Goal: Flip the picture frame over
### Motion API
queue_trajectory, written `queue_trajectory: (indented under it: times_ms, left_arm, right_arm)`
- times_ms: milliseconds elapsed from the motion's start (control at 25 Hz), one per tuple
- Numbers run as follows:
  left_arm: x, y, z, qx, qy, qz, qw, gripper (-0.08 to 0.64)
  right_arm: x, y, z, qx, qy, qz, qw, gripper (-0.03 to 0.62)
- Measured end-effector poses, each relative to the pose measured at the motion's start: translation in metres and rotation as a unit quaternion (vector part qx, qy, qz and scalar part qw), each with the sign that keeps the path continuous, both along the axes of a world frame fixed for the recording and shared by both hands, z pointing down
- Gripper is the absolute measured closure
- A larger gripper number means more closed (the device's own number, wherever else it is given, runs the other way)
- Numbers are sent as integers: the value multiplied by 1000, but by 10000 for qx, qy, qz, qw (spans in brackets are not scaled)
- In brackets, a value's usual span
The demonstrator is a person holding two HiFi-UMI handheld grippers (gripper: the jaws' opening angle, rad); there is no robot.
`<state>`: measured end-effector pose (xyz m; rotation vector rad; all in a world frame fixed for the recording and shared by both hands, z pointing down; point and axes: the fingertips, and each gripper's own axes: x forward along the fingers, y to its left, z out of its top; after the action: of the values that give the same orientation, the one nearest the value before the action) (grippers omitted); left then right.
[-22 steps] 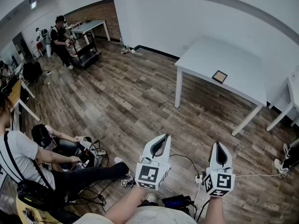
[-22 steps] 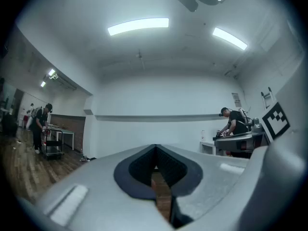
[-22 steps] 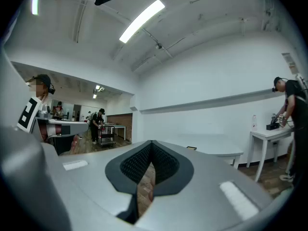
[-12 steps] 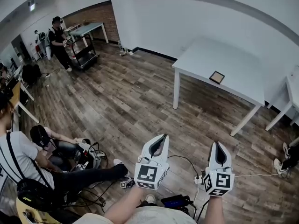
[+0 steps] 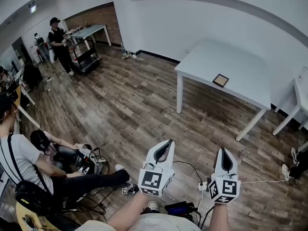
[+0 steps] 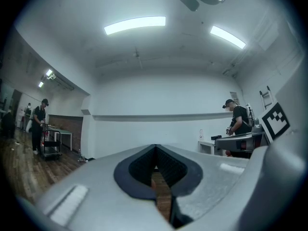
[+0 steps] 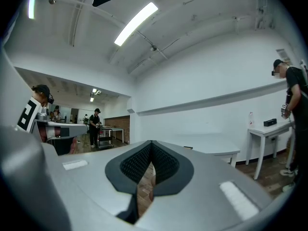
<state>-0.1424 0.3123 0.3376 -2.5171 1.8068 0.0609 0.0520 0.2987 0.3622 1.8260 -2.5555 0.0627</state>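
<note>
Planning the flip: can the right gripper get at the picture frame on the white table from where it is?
Probably not yet: the picture frame lies on the white table, across the floor, well beyond the right gripper. Nothing seems to block the walk over.

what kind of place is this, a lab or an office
Probably a shared lab or workshop room: a white table holding only a picture frame, a person at a black cart by the brick wall, cables on the wood floor.
</note>
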Motion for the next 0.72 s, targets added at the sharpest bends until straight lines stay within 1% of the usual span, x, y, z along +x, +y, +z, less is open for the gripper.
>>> queue_trajectory:
  times_ms: [320,560,720]
  left_arm:
    - [33,-5,1,36,15,6,10000,558]
    - [68,-10,4,25,29,-47,10000,558]
    - [80,-9,5,0,48,-120,9999,558]
  right_arm:
    - [33,-5,2,15,29,21,10000,571]
    - [67,-10,8,-19,42,-53,10000,571]
    - [80,-11,11,-69,14,-96,9999,571]
